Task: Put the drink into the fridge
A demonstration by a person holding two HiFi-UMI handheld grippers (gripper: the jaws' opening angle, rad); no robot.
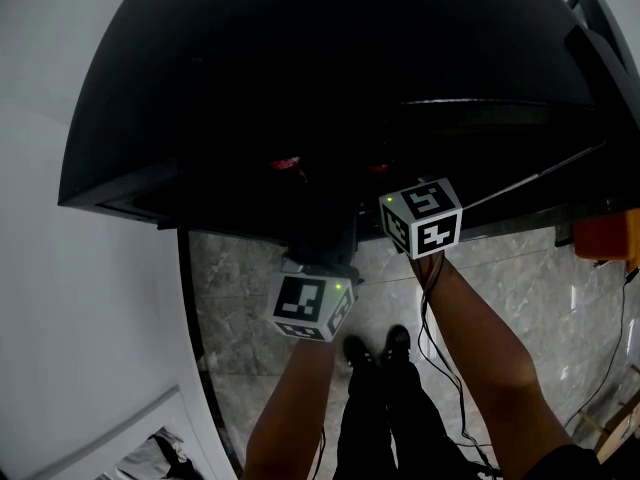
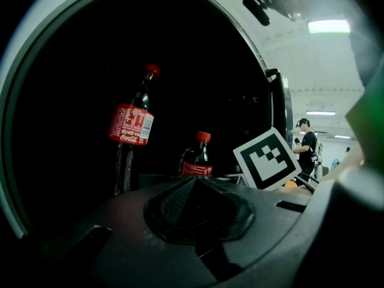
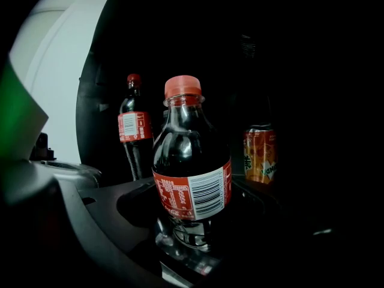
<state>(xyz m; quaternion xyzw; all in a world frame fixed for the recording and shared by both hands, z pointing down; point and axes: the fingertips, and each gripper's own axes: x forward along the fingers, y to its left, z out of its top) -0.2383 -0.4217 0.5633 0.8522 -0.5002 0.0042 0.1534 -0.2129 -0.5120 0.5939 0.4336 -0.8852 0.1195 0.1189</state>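
A small cola bottle (image 3: pixel 192 167) with a red cap and red label stands upright between the jaws of my right gripper (image 3: pixel 192 215), which is shut on its lower body inside the dark fridge (image 1: pixel 330 78). The same bottle (image 2: pixel 196 161) shows in the left gripper view, beside the right gripper's marker cube (image 2: pixel 267 159). My left gripper (image 2: pixel 193 183) is shut with nothing in it, its jaws meeting in a ridge. In the head view only the marker cubes show, left (image 1: pixel 310 308) and right (image 1: pixel 422 215); the jaws are lost in the dark.
A tall cola bottle (image 3: pixel 135 131) stands further back at the left, also visible as the tall bottle (image 2: pixel 132 125). An orange can (image 3: pixel 260 155) stands at the right. White fridge wall (image 3: pixel 54 71) curves on the left. A person (image 2: pixel 307 146) stands far off.
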